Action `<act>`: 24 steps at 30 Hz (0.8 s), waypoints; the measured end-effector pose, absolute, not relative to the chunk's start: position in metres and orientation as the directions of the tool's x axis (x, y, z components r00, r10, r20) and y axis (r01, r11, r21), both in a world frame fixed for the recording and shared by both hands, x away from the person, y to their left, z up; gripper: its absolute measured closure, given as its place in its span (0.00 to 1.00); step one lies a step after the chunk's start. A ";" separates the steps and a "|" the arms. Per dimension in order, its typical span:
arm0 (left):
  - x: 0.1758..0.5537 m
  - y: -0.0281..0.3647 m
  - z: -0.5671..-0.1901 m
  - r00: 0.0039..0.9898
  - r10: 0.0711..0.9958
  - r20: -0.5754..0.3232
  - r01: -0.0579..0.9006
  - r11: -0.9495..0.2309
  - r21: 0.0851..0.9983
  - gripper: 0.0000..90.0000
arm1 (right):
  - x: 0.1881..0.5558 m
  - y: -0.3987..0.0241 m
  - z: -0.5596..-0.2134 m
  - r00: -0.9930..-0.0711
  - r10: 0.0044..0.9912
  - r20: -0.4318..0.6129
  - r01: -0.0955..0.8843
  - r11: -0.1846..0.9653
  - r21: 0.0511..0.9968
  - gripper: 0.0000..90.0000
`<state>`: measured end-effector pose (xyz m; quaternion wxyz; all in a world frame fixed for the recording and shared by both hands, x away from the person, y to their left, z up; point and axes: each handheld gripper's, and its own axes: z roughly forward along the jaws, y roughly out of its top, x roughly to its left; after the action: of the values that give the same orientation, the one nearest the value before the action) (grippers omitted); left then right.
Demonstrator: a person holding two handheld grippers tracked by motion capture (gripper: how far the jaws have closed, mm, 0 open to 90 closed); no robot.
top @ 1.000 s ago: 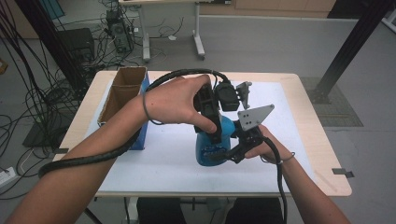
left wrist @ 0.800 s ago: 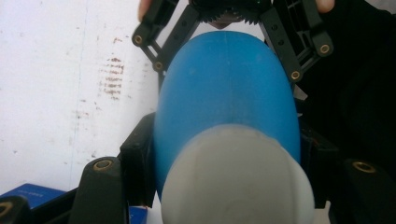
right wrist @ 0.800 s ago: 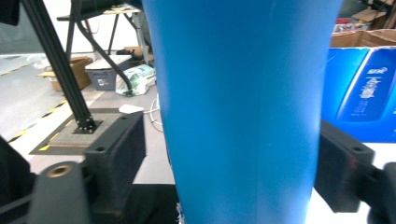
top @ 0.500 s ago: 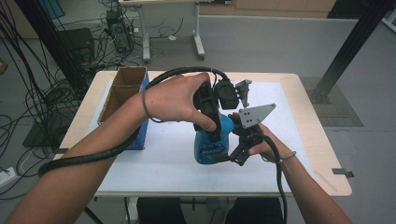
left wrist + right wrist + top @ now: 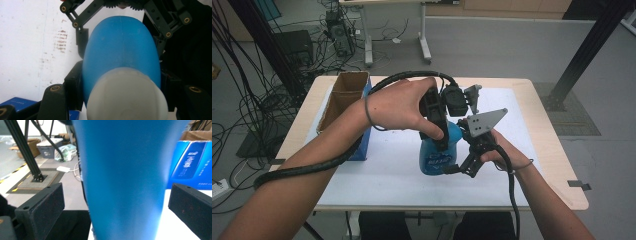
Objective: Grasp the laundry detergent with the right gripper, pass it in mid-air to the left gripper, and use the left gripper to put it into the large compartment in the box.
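A blue bottle [image 5: 434, 156] with a white cap [image 5: 126, 97] stands upright on the white mat [image 5: 377, 175]. My left gripper [image 5: 445, 137] comes down from above and is shut on the bottle's upper part [image 5: 121, 50], a pad pressed on each side. My right gripper [image 5: 462, 167] reaches in level from the right at the bottle's lower body [image 5: 125, 170]. Its jaws have just been opening and now stand wide, with the bottle between the pads [image 5: 40, 212] and a gap on both sides.
An open cardboard box [image 5: 344, 97] and a blue carton [image 5: 362, 147] sit at the table's left side; the carton [image 5: 192, 165] is behind the bottle in the right gripper view. A black frame post [image 5: 584, 55] rises beyond the table's right back corner.
The right gripper's jaws have spread apart from the bottle's lower body. Both hands and the bottle have kept their places.
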<state>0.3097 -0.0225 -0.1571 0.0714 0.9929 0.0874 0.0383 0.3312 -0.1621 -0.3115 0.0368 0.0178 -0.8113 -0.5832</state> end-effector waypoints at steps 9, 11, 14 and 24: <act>0.309 -0.020 -0.157 0.980 0.191 0.065 0.180 -0.974 0.140 0.42 | 0.332 -0.165 -0.310 -0.994 -0.069 0.085 0.050 0.400 0.915 0.01; 0.310 -0.019 -0.157 0.979 0.192 0.067 0.181 -0.974 0.138 0.42 | 0.332 -0.166 -0.309 -0.993 -0.070 0.094 0.056 0.416 0.907 0.01; 0.311 -0.017 -0.156 0.978 0.198 0.066 0.188 -0.973 0.137 0.42 | 0.333 -0.169 -0.309 -0.993 -0.057 0.100 0.063 0.458 0.887 0.02; 0.310 -0.011 -0.155 0.976 0.210 0.064 0.200 -0.971 0.130 0.42 | 0.339 -0.178 -0.310 -0.991 0.024 0.133 0.121 0.599 0.792 0.03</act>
<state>0.3105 -0.0109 -0.1551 0.0615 0.9920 0.1034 0.0387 0.3389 -0.1781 -0.3098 0.0542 -0.0408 -0.8924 -0.4460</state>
